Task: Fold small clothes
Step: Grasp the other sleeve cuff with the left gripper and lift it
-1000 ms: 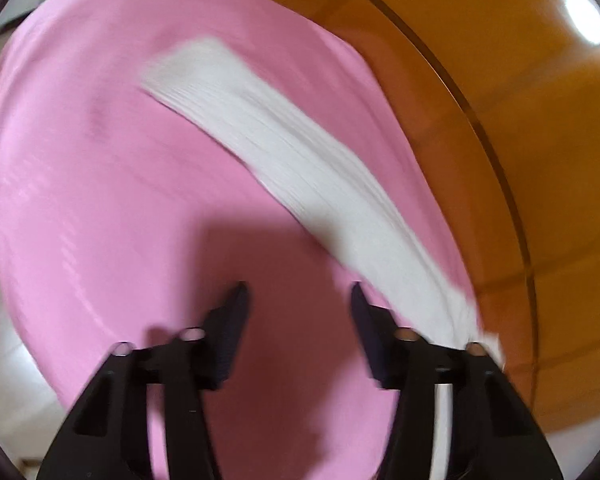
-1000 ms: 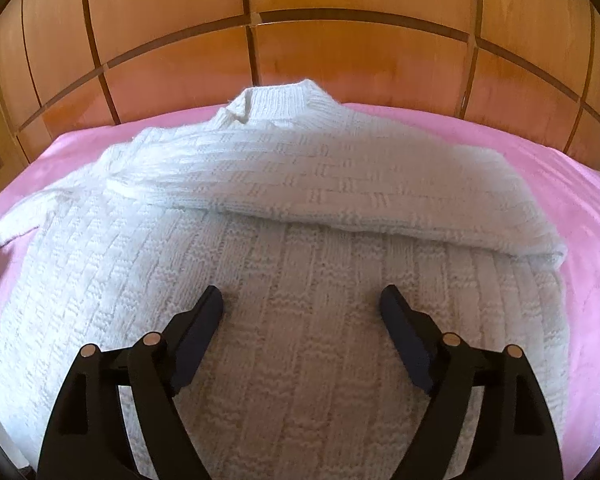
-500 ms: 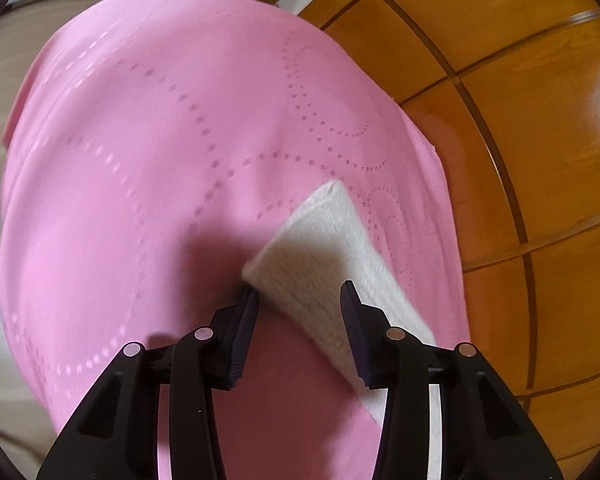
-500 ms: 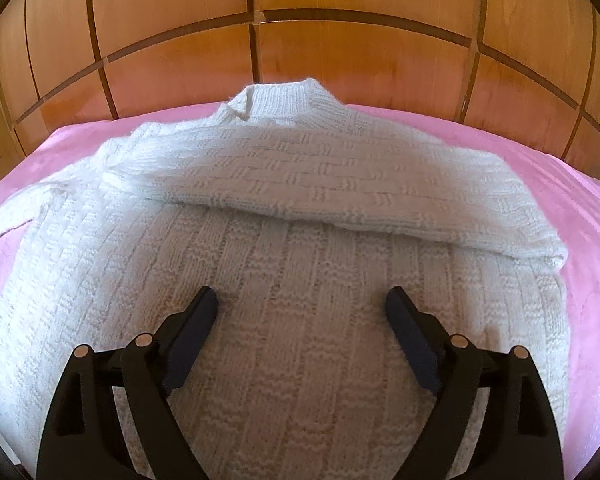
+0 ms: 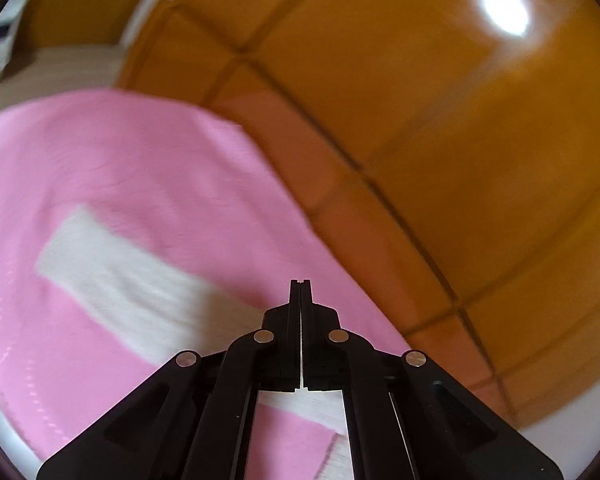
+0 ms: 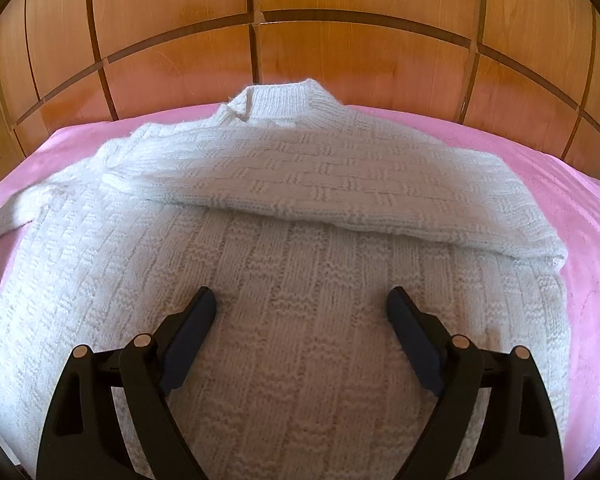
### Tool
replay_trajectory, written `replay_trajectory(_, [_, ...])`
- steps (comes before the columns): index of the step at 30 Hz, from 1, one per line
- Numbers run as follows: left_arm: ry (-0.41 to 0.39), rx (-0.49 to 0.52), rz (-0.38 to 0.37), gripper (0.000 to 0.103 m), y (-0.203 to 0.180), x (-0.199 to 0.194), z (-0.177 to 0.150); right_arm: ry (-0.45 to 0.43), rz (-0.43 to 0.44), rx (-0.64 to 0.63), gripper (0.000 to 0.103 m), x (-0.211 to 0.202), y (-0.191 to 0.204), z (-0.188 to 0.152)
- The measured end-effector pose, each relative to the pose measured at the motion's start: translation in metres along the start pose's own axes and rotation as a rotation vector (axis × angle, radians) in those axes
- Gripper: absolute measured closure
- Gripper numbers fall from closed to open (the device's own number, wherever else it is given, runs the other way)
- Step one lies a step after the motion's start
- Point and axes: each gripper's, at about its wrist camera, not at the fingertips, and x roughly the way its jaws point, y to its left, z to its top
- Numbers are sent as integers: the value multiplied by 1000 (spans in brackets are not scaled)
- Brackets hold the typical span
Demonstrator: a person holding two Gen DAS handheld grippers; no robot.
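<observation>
A white knitted sweater (image 6: 300, 248) lies flat on a pink sheet (image 6: 580, 240), collar at the far side. One sleeve (image 6: 340, 184) is folded across the chest. The other sleeve (image 6: 8, 216) stretches out to the left. In the left wrist view, blurred by motion, that sleeve (image 5: 112, 276) rests on the pink sheet (image 5: 120, 160) and runs under my left gripper (image 5: 301, 284). Its jaws are pressed together with nothing seen between them. My right gripper (image 6: 300, 300) hovers open over the sweater's lower body, with only knit below it.
A glossy wooden panelled wall (image 6: 340, 40) rises right behind the sheet's far edge. In the left wrist view the wooden panels (image 5: 460, 160) fill the right side, and pale floor (image 5: 60, 68) shows beyond the sheet's far left end.
My left gripper has shut and lifted. The sleeve's cuff, between its jaws half a second ago, now lies on the sheet off to the left. The right gripper has stayed put.
</observation>
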Motion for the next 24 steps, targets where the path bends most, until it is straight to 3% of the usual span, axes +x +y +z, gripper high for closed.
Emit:
replay_trajectory(3, [48, 49, 11, 103, -21, 14, -14, -4, 10, 8, 16, -1, -2, 0])
replay_trajectory(7, [108, 14, 69, 103, 7, 17, -32, -8, 28, 20, 15, -1, -4, -1])
replay_trajectory(10, [106, -80, 176, 103, 59, 15, -40, -7, 32, 19, 14, -1, -4, -1])
replay_trajectory(14, [113, -250, 264, 103, 130, 11, -39, -5, 29, 17, 14, 0, -4, 0])
replay_trajectory(15, [111, -284, 284, 99, 143, 6, -41, -3, 28, 13, 13, 0, -3, 0])
replay_trajectory(16, [108, -318, 290, 73, 156, 5, -39, -1, 25, 10, 13, 0, -3, 0])
replay_trajectory(17, [96, -377, 269, 60, 174, 2, -38, -1, 23, 9, 13, 0, -2, 0])
replay_trajectory(18, [74, -414, 241, 53, 182, 0, -36, 0, 20, 8, 13, 0, -2, 0])
replay_trajectory(20, [58, -460, 213, 53, 195, -2, -28, 3, 14, 3, 13, 1, -1, 0])
replay_trajectory(24, [32, -453, 220, 53, 200, 0, -17, 7, 2, -7, 12, 2, 1, 0])
